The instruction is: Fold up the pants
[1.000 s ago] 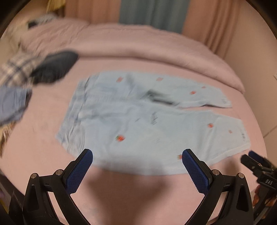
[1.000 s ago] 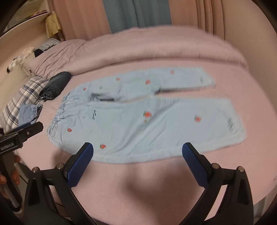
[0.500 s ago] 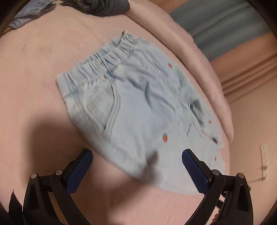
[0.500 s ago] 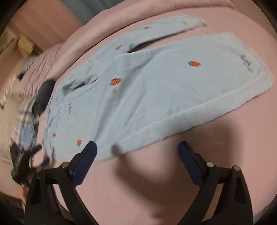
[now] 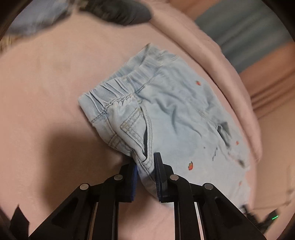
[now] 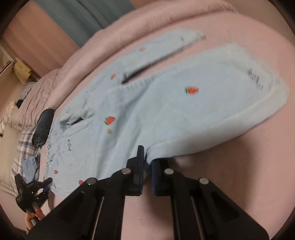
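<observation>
Light blue pants [image 5: 180, 114] with small red strawberry marks lie spread on a pink bed. In the left wrist view my left gripper [image 5: 146, 173] is shut on the near edge by the hip pocket, just below the elastic waistband [image 5: 118, 86]. In the right wrist view the pants [image 6: 166, 110] stretch from the waist at the left to the leg hems at the right. My right gripper [image 6: 146, 166] is shut on the near leg's lower edge. The left gripper [image 6: 35, 186] also shows at the far left of that view.
A pink duvet [image 6: 129, 24] is rolled along the far side of the bed. A dark rolled garment [image 6: 43, 127], a plaid cloth [image 6: 25, 142] and a blue garment [image 6: 30, 168] lie left of the waist. The dark garment [image 5: 121, 11] shows at the top.
Both grippers were open above the bed; they have come down to the near edge of the pants and shut on it, the left at the hip, the right on the near leg.
</observation>
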Available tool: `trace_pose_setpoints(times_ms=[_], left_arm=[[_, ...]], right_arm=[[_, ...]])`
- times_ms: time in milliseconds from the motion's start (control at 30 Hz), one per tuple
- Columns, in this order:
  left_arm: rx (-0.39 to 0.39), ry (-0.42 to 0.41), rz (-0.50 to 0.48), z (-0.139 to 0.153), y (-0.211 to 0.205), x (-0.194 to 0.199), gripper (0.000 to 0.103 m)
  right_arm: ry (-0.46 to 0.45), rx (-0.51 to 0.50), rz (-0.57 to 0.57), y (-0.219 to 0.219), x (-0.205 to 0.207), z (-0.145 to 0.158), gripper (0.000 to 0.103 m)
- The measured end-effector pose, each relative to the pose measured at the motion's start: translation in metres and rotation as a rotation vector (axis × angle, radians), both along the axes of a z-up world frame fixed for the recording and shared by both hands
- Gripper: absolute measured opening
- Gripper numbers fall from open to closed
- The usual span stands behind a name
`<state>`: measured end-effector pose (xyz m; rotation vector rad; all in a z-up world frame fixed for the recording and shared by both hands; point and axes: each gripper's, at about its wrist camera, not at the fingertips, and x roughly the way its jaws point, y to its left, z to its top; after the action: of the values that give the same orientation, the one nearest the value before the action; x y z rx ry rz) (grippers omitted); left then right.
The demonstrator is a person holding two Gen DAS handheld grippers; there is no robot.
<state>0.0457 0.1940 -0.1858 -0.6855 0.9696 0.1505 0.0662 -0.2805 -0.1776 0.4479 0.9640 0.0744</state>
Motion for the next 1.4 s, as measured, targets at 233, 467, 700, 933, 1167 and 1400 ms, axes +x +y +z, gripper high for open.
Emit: trace_pose_setpoints(times_ms=[233, 467, 700, 933, 1167, 1400], left_arm=[[0.123, 0.041, -0.033, -0.024, -0.007, -0.005, 0.019], [0.171, 0.080, -0.129, 0.000, 0.000, -0.022, 0.058], [0.565, -0.067, -0.517, 0.026, -0.080, -0.040, 0.073], [0.734, -0.119, -0.868, 0.000, -0.159, -0.032, 0.073], [0.546, -0.026, -0.959, -0.018, -0.156, -0.007, 0.057], [0.313, -0.049, -0.970, 0.008, -0.125, -0.015, 0.057]], right_arm=[[0.043, -0.160, 0.029, -0.004, -0.008, -0.001, 0.006], [0.111, -0.283, 0.084, -0.004, -0.009, -0.016, 0.033], [-0.097, -0.400, 0.366, 0.036, -0.044, 0.027, 0.055], [-0.224, -0.637, 0.870, 0.148, -0.063, -0.008, 0.047], [-0.179, -0.636, 0.978, 0.165, -0.043, -0.030, 0.013], [-0.006, -0.406, 1.009, 0.140, -0.038, -0.018, 0.017]])
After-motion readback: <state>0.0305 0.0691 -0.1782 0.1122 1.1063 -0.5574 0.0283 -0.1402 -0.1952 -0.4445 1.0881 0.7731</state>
